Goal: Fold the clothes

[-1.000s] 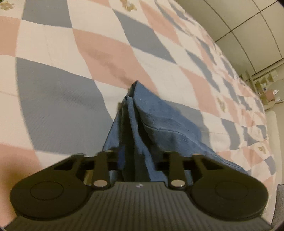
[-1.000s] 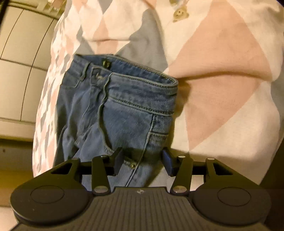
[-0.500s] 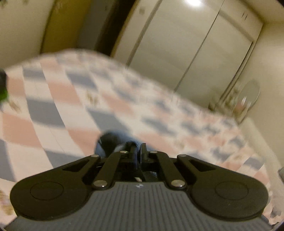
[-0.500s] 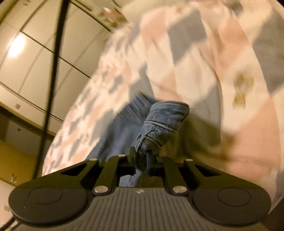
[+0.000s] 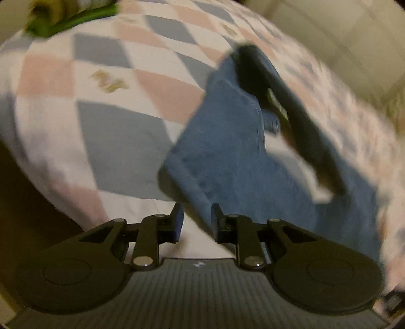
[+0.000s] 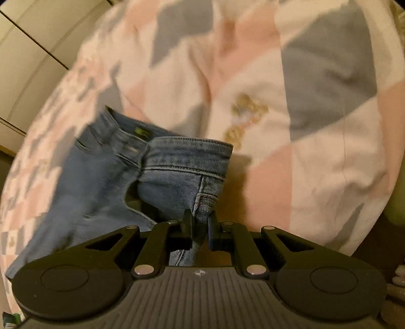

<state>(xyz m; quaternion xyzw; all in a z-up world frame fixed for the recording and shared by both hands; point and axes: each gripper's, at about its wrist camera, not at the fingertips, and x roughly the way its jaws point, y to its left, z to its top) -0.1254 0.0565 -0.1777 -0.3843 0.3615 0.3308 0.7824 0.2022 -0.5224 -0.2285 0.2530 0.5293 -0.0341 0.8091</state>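
The blue jeans (image 5: 227, 157) lie partly folded on the checked quilt (image 5: 121, 131). My left gripper (image 5: 196, 222) hovers over their near edge. Its jaws are opening, and the denim edge only runs past the right fingertip (image 5: 216, 215) without being pressed. A long, blurred black shape (image 5: 293, 121) crosses the far part of the jeans; I cannot tell what it is. In the right wrist view my right gripper (image 6: 200, 222) is shut on a bunch of denim just below the waistband. It holds that end of the jeans (image 6: 182, 162) raised off the quilt (image 6: 316, 126).
A green and yellowish object (image 5: 58, 20) sits at the far left of the bed. The quilt drops away at its near edge in both views. Pale wardrobe doors (image 6: 30, 50) stand beyond the bed on the left.
My left gripper carried a pinched fold of denim across the bed, and now its jaws have parted off it. My right gripper closed on the jeans near the waistband and lifted them.
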